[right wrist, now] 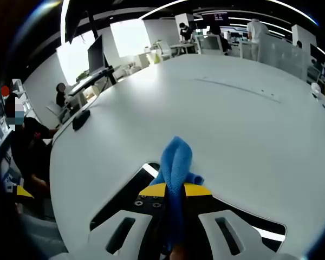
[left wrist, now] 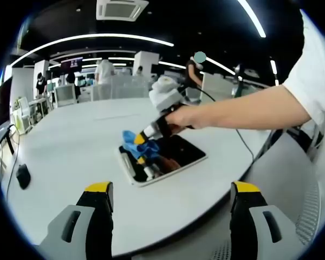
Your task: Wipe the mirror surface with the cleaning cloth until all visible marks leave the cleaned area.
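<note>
A rectangular mirror (left wrist: 181, 153) with a white frame lies flat on the white table (left wrist: 70, 146). In the left gripper view, the right gripper (left wrist: 144, 142) comes in from the right in a person's hand and presses a blue cleaning cloth (left wrist: 134, 141) on the mirror's left part. My left gripper (left wrist: 170, 201) hangs open near the table's front edge, short of the mirror, with nothing between its yellow-tipped jaws. In the right gripper view, my right gripper (right wrist: 174, 189) is shut on the blue cloth (right wrist: 176, 162), which sticks up over the mirror (right wrist: 119, 203).
A black computer mouse (left wrist: 23, 175) lies at the table's left side, and shows as the mouse (right wrist: 80, 119) in the right gripper view. A dark cable (left wrist: 238, 132) runs across the table behind the arm. Desks, monitors and people stand farther off.
</note>
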